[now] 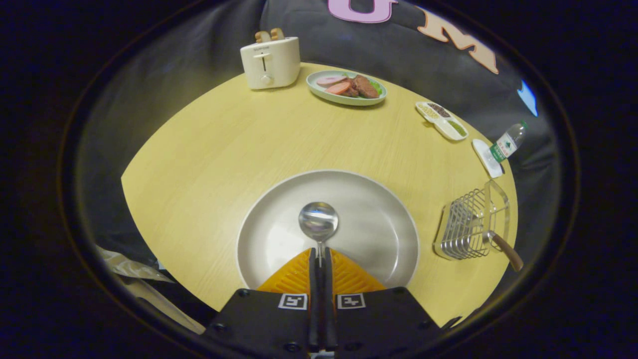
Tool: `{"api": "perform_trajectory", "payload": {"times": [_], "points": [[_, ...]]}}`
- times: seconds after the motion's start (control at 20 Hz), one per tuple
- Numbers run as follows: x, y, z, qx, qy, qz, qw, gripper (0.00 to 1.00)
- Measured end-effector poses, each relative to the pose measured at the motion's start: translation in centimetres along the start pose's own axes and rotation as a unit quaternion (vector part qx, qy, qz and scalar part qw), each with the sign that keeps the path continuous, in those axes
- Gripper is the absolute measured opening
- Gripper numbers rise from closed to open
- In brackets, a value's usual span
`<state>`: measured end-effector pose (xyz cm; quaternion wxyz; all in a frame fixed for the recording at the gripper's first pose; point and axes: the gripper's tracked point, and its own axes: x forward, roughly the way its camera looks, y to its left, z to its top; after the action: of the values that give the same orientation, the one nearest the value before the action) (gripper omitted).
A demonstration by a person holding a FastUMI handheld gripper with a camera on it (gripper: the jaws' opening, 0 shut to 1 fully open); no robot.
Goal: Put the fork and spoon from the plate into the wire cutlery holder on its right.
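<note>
Fig.: gripper (320, 255) over the near edge of the big white plate (379, 209). Fingers closed to a narrow slit, both pressing on the thin neck of the spoon (318, 221); bowl of spoon sticks out just ahead of the fingertips, over the plate's centre, concave side up w/ a bright reflection. Whether the spoon bowl touches the plate or is lifted off it: can't tell.

Plate sits on a pale wood-grain table (209, 149), nearest the gripper. To the plate's right, near the table edge: wire cutlery holder (466, 230), w/ a tall wire frame handle. The fork (504, 249) is already in it, its brown wooden handle poking out to the right, tilted past the holder's rim; tines hidden among the wires.

Beyond the plate, far side of table: cream toaster (270, 62) w/ two slices of bread up in the slots; beside it to the right an oval dish of food (346, 88) (meat slices, some greens). Further right, a small divided condiment tray (442, 119), then a flat white item w/ a plastic bottle (507, 143) at the table's edge.
</note>
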<state>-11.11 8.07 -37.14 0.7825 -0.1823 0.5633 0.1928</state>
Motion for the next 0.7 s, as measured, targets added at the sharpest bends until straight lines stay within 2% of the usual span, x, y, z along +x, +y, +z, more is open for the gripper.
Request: {"api": "perform_trajectory", "payload": {"times": [0.35,0.7], "points": [[-0.9,-0.4,-0.1,-0.019,0.016,0.009,1.000,0.08],[-3.2,-2.2,1.6,-0.024,0.003,0.011,1.000,0.08]]}}
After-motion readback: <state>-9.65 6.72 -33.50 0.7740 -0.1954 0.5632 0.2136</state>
